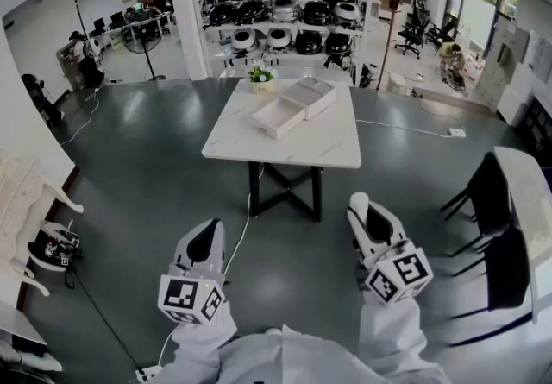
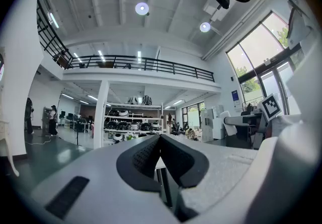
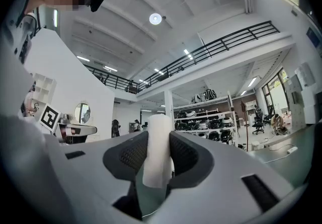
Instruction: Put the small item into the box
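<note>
We've got the small item (image 3: 157, 132), a plain white matte cylinder, upright and clamped btwn the pads of the right gripper (image 3: 159, 153), held well short of the table (image 1: 328, 149). Left gripper (image 2: 160, 142) is closed w/ nothing in it. The open white box (image 1: 278, 117) sits toward the table's far edge, w/ a second white box part (image 1: 312, 96) just beside it.

Two grippers (image 1: 207, 231) (image 1: 366, 215), one white roll (image 3: 157, 147), one table (image 1: 293, 145), two white boxes (image 1: 278, 117) (image 1: 309, 96), one potted plant (image 1: 261, 77), two black chairs (image 1: 483, 192) (image 1: 509, 270)
</note>
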